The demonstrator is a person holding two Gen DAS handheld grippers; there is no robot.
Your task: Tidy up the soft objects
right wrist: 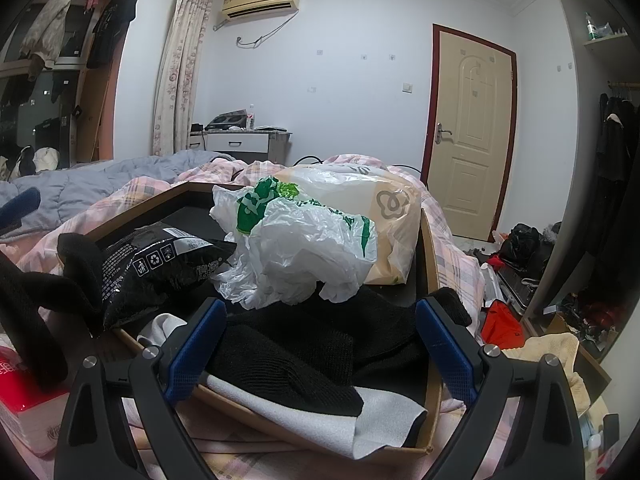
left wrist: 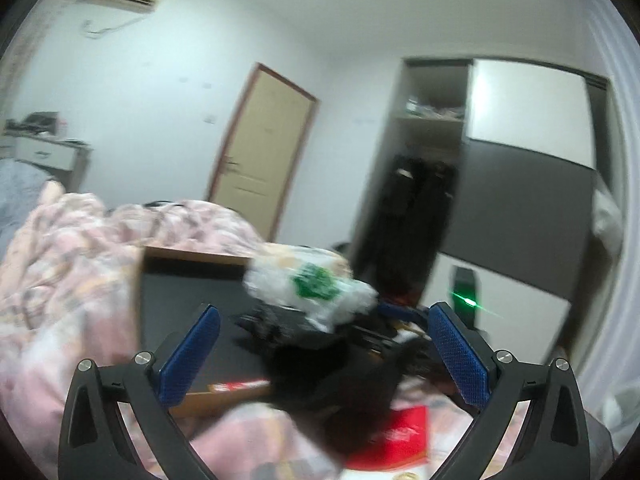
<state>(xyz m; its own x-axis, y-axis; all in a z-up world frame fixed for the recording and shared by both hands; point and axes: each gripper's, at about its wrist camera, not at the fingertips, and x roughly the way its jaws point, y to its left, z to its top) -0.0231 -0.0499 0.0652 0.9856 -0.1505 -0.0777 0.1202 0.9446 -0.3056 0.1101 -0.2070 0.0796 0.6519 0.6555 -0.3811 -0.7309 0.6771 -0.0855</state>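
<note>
We see a bedroom with a shallow cardboard tray (right wrist: pixel 431 264) resting on a bed covered by a pink plaid quilt (right wrist: pixel 452 256).

In the right wrist view, our right gripper (right wrist: pixel 320 344) is spread wide, its blue-padded fingers (right wrist: pixel 198 344) holding nothing. Between them, at 6 o'clock in the tray, lies a black knit garment (right wrist: pixel 280 360) on top of a light grey cloth (right wrist: pixel 360 420). At 12 o'clock from the garment sits a crumpled white plastic bag with green print (right wrist: pixel 304 248), touching a beige bag (right wrist: pixel 396 220) behind it at 1 o'clock. At 9 o'clock a black printed packet (right wrist: pixel 160 264) leans over the tray's edge. A red box (right wrist: pixel 20 396) sits at 8 o'clock, outside the tray.

The left wrist view is blurred. Our left gripper (left wrist: pixel 324 350) is also wide open and grips nothing. A dark soft item (left wrist: pixel 332 392) shows between its fingers, but we cannot tell whether it touches them. The white plastic bag (left wrist: pixel 312 288) appears at 12 o'clock and a red packet (left wrist: pixel 396 444) at 5 o'clock.
</note>
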